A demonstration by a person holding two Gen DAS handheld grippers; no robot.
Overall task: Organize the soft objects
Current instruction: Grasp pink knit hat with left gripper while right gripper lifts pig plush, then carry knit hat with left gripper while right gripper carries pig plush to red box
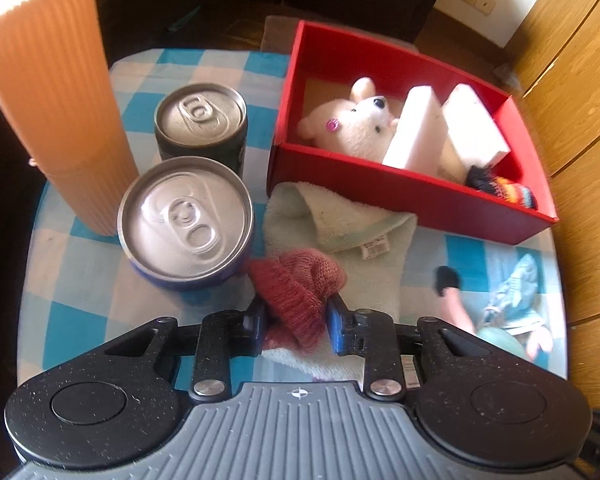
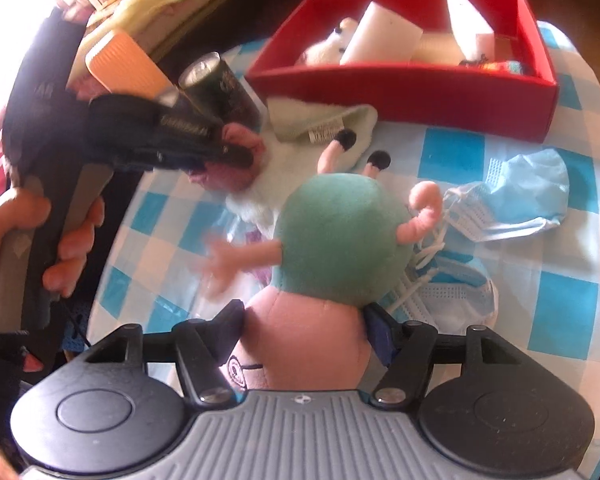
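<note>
My left gripper (image 1: 296, 322) is shut on a small red knitted hat (image 1: 296, 288), held just above a pale green towel (image 1: 352, 220). From the right wrist view the same left gripper (image 2: 236, 152) shows with the pink-red hat (image 2: 236, 172) in its tips. My right gripper (image 2: 304, 328) is shut on the pink head of a pig plush toy (image 2: 332, 248) in a green dress, which hangs over the checked cloth. The red box (image 1: 400, 196) at the back holds a white plush bear (image 1: 356, 128), two white sponges (image 1: 420, 132) and a striped knitted piece (image 1: 508, 190).
Two drink cans (image 1: 188, 220) and a ribbed orange container (image 1: 48, 92) stand left of the towel. Blue face masks (image 2: 512, 196) lie at the right on the blue-and-white checked tablecloth (image 2: 452, 152). A hand (image 2: 72, 240) grips the left gripper's handle. Wooden cabinet doors (image 1: 572, 80) rise at the right.
</note>
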